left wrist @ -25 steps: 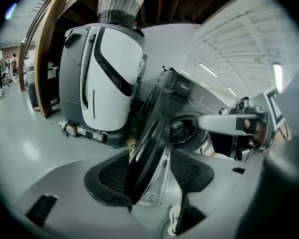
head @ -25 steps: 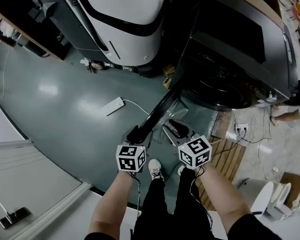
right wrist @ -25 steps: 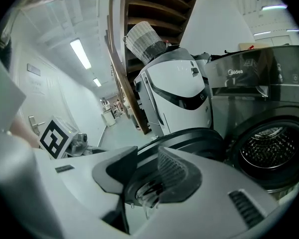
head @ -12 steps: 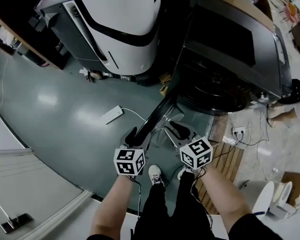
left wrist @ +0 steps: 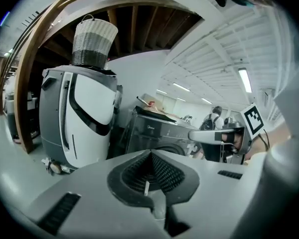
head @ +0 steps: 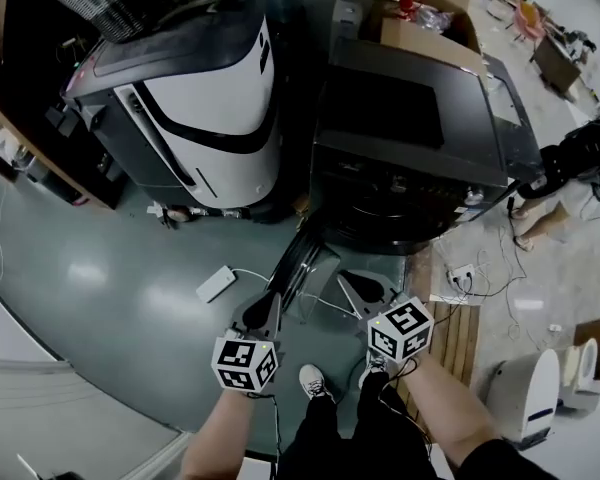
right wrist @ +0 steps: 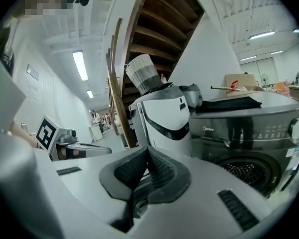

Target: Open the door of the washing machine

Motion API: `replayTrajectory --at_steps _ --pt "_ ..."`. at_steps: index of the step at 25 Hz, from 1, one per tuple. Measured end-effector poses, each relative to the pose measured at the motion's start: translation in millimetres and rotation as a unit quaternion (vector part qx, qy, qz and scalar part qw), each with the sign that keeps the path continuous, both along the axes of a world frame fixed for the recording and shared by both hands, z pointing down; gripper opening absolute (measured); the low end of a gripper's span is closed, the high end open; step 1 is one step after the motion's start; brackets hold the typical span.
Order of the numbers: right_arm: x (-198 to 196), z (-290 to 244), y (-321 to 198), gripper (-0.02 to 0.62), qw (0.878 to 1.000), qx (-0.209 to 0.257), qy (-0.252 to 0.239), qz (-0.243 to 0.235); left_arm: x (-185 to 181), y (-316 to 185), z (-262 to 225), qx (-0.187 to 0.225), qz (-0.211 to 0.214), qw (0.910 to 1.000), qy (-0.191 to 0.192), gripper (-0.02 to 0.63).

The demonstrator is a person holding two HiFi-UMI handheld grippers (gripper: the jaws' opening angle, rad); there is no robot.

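Left gripper [left wrist: 149, 158], right gripper [right wrist: 147, 153] higher than before; jaws just closed together, empty. Washing machine [head: 410, 138] door [head: 298, 260] open, edge-on, long axis toward person; front reads "Midea".

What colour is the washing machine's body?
Dark grey; the washing machine shows best in the right gripper view.

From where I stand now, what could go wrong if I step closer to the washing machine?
1. The washing machine has its door swung open, and the door reaches out toward your shoes. A step forward could knock your leg against it.
2. A white power strip lies on the floor just left of the door. Your foot could catch it if you move that way.
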State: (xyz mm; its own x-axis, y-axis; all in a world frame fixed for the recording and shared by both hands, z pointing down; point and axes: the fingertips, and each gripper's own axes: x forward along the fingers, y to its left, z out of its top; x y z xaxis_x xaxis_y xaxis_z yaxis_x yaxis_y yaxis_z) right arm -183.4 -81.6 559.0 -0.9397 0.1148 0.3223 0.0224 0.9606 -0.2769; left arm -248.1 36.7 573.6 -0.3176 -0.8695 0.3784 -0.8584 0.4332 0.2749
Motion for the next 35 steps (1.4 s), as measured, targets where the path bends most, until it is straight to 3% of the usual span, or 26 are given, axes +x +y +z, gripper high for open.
replayTrajectory --at_steps 6,12,21,27,35 --pt "72.1 -49.9 -21.1 0.017 0.999 0.020 -0.020 0.036 54.4 -18.4 -34.0 0.016 0.049 0.9986 -0.008 0.017" --pt "152.8 -75.8 -49.7 0.017 0.997 0.035 -0.034 0.058 124.9 -35.1 -59.8 0.045 0.040 0.9982 0.007 0.017" --pt "274.6 -91.1 -84.5 0.017 0.994 0.028 -0.042 0.092 251.0 -66.2 -83.7 0.026 0.051 0.9982 -0.017 0.017" --pt "329.0 -95.9 -95.4 0.017 0.994 0.033 -0.044 0.098 313.7 -84.6 -94.9 0.021 0.080 0.9960 -0.035 0.018" --pt "366.8 -98.5 -83.5 0.017 0.994 0.019 -0.043 0.096 351.9 -78.6 -118.4 0.033 0.084 0.9944 -0.056 0.018"
